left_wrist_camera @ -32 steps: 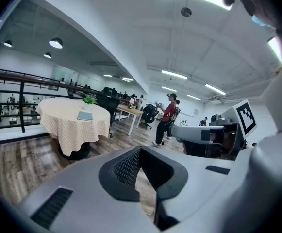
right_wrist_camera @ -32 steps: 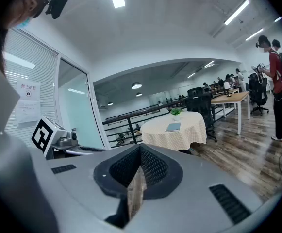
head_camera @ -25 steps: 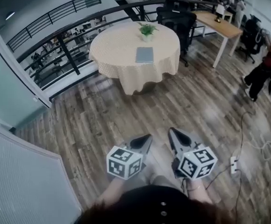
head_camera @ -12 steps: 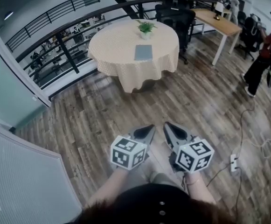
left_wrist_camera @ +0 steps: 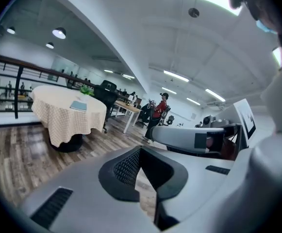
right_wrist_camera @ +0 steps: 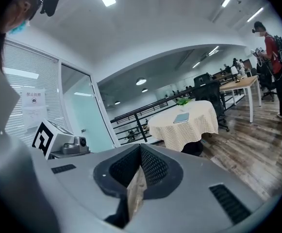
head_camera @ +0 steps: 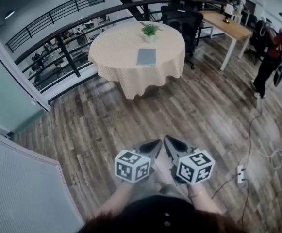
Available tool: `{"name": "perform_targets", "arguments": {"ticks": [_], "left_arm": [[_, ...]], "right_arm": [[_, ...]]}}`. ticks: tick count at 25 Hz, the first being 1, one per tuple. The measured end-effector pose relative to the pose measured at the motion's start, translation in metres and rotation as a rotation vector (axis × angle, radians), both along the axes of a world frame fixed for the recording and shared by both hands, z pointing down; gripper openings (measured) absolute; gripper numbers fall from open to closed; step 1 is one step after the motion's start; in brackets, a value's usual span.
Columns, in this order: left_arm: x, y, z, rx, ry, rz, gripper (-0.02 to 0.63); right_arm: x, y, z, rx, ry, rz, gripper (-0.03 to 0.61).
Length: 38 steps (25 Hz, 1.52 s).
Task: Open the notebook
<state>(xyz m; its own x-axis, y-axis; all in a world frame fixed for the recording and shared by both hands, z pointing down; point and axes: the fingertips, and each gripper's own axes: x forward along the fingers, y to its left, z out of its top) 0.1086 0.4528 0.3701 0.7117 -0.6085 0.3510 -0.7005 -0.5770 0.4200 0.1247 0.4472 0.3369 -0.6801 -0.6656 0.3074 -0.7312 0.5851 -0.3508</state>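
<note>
A closed blue-grey notebook (head_camera: 146, 56) lies flat on a round table with a cream checked cloth (head_camera: 126, 72), far ahead across the wooden floor. Both gripper views also show the notebook (left_wrist_camera: 78, 106) (right_wrist_camera: 181, 117) in the distance. My left gripper (head_camera: 155, 143) and right gripper (head_camera: 168, 140) hang side by side close to my body, far short of the table. Both point towards it. The left gripper (left_wrist_camera: 140, 149) is shut and empty. So is the right gripper (right_wrist_camera: 141, 147), its tips meeting with nothing held.
A small potted plant (head_camera: 149, 30) stands on the table behind the notebook. Black office chairs (head_camera: 182, 18) and a wooden desk (head_camera: 228, 25) lie beyond. A black railing (head_camera: 68, 52) runs at the left. At the right stands a person in red (head_camera: 272, 52); a power strip (head_camera: 240, 174) lies on the floor.
The two grippers have drawn closer together, their tips now nearly side by side. The person in red has straightened up at the right. The notebook has not moved.
</note>
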Motion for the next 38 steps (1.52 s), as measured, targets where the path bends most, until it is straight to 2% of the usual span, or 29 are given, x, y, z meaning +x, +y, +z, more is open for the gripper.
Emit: {"name": "perform_targets", "arguments": {"ticks": [2, 8, 10, 14, 17, 20, 25, 31, 38], "left_arm": [[0.006, -0.002, 0.004, -0.022, 0.040, -0.005, 0.008], [0.005, -0.038, 0.007, -0.015, 0.031, -0.028, 0.008], [0.006, -0.056, 0.012, -0.018, 0.031, -0.016, 0.008], [0.006, -0.091, 0.028, -0.042, 0.016, 0.009, 0.008], [0.005, -0.127, 0.032, -0.043, 0.020, 0.032, 0.008], [-0.005, -0.173, 0.031, -0.034, 0.026, 0.046, 0.008], [-0.017, -0.248, 0.020, -0.016, 0.029, 0.078, 0.008], [-0.029, -0.326, 0.015, 0.003, 0.011, 0.148, 0.008], [-0.036, -0.378, 0.020, 0.003, -0.003, 0.215, 0.008]], "right_arm": [[0.010, -0.003, 0.006, -0.013, -0.007, 0.013, 0.011], [0.028, -0.038, 0.022, -0.058, -0.008, 0.060, 0.011], [0.029, -0.057, 0.024, -0.046, 0.001, 0.077, 0.011], [0.031, -0.104, 0.019, 0.006, -0.046, 0.146, 0.011], [0.026, -0.145, 0.023, -0.006, -0.036, 0.138, 0.011], [0.014, -0.182, 0.021, 0.007, -0.072, 0.099, 0.011], [0.000, -0.253, 0.010, 0.034, -0.091, 0.118, 0.011], [-0.017, -0.341, -0.004, 0.077, -0.107, 0.170, 0.011], [-0.010, -0.390, 0.013, 0.041, -0.092, 0.269, 0.011]]}}
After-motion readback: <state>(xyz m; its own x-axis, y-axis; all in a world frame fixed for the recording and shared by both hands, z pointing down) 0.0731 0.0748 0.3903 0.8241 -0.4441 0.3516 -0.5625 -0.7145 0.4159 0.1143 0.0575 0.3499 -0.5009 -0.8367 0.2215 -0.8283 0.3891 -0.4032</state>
